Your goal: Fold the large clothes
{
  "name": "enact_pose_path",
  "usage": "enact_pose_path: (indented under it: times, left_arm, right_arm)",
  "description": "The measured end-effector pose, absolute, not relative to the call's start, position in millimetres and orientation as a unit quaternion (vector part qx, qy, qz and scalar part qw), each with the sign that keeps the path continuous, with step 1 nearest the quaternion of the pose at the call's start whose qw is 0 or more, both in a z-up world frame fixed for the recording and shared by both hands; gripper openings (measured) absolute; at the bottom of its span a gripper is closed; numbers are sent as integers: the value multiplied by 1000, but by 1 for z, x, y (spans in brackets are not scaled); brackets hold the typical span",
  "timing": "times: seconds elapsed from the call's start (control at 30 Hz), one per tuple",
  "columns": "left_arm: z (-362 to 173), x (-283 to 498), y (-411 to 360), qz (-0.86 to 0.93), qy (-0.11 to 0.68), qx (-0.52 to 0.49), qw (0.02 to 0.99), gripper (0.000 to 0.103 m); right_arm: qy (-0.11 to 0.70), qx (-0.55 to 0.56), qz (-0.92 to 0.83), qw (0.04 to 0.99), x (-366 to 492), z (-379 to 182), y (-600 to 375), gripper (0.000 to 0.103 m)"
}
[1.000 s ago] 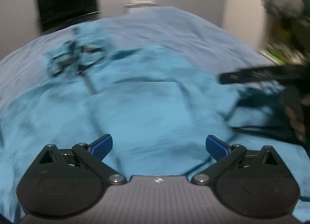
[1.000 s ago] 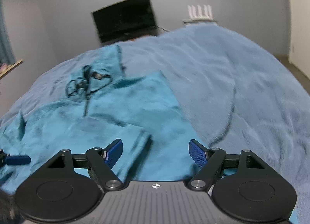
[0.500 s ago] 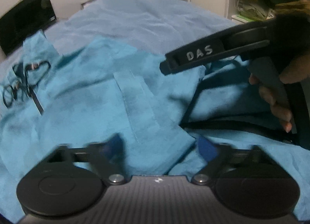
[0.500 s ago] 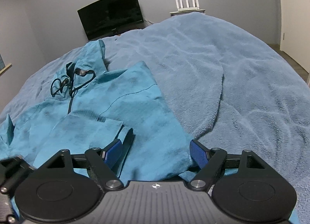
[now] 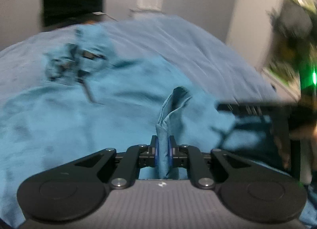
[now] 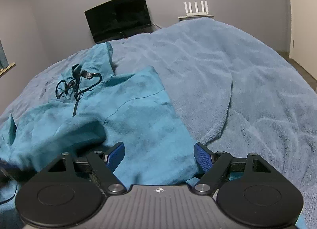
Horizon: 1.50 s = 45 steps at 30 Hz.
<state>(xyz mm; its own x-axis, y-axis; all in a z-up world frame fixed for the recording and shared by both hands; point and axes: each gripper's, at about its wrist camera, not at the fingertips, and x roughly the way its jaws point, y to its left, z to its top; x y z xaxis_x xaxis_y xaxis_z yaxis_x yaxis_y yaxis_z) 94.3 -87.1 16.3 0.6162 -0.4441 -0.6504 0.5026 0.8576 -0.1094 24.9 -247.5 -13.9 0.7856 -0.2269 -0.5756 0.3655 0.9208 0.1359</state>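
1. The teal hoodie [image 6: 122, 114] lies spread on the bed, hood toward the far wall, its black drawstring [image 6: 79, 86] looped loosely at the neck.
2. A bunched fold of the hoodie [image 5: 170, 114] stands up from the cloth in the left wrist view, which is blurred.
3. The left gripper [image 5: 162, 149] has its jaws closing, and the blue pads already pinch that fold between them.
4. The right gripper [image 6: 159, 154] has its jaws spread wide and released; the hoodie's near edge lies between and under them, and the pads press on nothing.
5. In the left wrist view the right gripper's dark body [image 5: 257, 108] shows at the right, held by a hand [image 5: 305, 134]; any lettering on it is too blurred to read.
6. A blue fleece blanket [image 6: 237, 74] covers the bed beneath the hoodie.
7. Beyond the bed stand a dark monitor [image 6: 118, 17] and a white router [image 6: 196, 8] with four antennas; no writing on them can be read.
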Motion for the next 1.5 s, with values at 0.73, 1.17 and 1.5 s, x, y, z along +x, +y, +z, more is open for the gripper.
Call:
enact_pose_path:
  times: [0.73, 1.17, 1.5]
  left_arm:
    - [-5, 91, 125, 7, 432, -98, 897, 43]
    - [-41, 145, 92, 36, 461, 32, 886, 60]
    - [-38, 171, 108, 10, 410, 23, 912, 11]
  right_arm:
    - [273, 28, -107, 955, 20, -17, -213, 80]
    - [352, 40, -38, 934, 59, -33, -198, 80]
    - [344, 78, -51, 934, 79, -40, -211, 78]
